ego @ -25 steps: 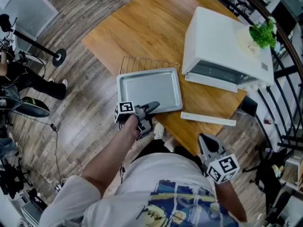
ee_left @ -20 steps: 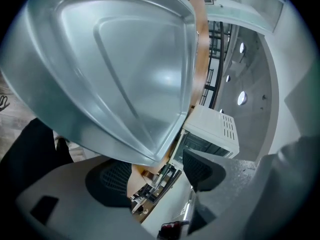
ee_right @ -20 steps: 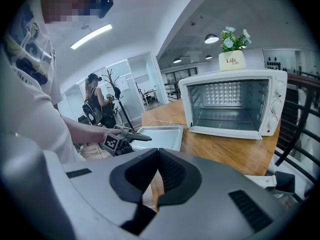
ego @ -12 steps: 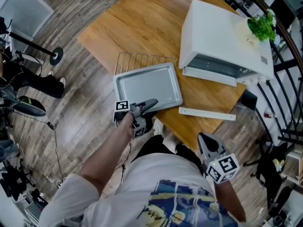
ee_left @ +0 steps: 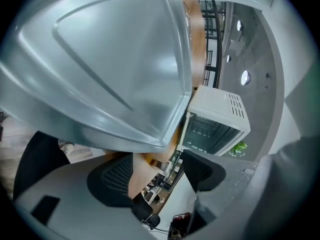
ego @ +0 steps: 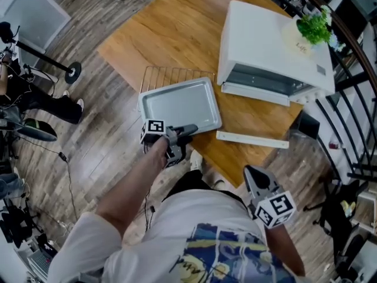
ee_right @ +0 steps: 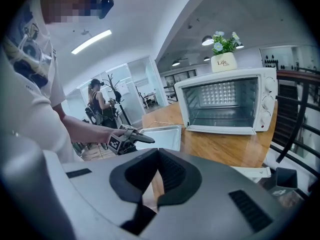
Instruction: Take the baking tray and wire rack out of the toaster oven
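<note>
A grey baking tray (ego: 179,105) lies on the wooden table (ego: 171,28), on top of the wire rack (ego: 171,72), whose far bars show beyond it. To their right stands the white toaster oven (ego: 265,40), its front open and its cavity looking empty in the right gripper view. My left gripper (ego: 191,130) is at the tray's near rim, open; in the left gripper view the tray (ee_left: 110,59) fills the space above the jaws and nothing lies between them. My right gripper (ego: 252,173) hangs off the table beside my body, shut and empty.
A white flat strip (ego: 252,140) lies on the table in front of the oven. A potted plant (ego: 312,28) sits on the oven's top. A black railing (ego: 353,99) runs on the right. A person (ego: 35,99) and stands are on the floor at left.
My left gripper has shifted slightly at the tray's near edge, its jaws still apart. Tray and rack lie as before. The right gripper stays low by my body.
</note>
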Available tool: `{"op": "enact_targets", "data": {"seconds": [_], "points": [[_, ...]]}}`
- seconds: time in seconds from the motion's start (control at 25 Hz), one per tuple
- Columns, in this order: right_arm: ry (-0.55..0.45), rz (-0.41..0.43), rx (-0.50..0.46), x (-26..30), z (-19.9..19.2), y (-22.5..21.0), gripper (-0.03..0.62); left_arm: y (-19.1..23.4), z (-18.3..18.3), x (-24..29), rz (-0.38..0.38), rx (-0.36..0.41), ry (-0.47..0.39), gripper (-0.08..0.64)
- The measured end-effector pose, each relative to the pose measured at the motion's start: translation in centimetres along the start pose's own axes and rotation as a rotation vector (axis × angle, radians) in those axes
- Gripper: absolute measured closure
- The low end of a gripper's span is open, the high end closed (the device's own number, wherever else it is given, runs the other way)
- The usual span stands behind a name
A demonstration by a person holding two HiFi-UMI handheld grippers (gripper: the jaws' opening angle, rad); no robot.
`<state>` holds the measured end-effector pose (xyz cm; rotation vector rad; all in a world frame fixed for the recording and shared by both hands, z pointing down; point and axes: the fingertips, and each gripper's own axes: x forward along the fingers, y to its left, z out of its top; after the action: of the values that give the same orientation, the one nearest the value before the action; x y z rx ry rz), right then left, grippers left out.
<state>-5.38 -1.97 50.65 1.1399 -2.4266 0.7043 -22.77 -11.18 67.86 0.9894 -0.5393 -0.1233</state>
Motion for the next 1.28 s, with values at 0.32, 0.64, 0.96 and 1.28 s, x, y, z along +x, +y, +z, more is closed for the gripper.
{"op": "enact_targets", "data": {"seconds": [0.32,0.64,0.96,1.28], "points": [[-0.039,0.002,-0.013,-3.6,-0.3,-1.2,0.591,-0.9,-2.6,0.4,-0.007,0.066,-0.036,0.255],[-0.078,0.016,-0.039,-7.7,-1.8,-1.7,0.591,-3.2,-6.0,0.2,-0.018,0.215,-0.094,0.255],[-0.095,0.05,-0.056,-12.5,-4.9,-1.0,0.591,-5.7,-13.3,-0.1,-0.093,0.44,-0.137,0.255],[-0.125,0.07,-0.079,-17.3,-8.4,-0.3,0.591,-6.5,-23.7,-0.2,-0.201,0.653,-0.152,0.256]]}}
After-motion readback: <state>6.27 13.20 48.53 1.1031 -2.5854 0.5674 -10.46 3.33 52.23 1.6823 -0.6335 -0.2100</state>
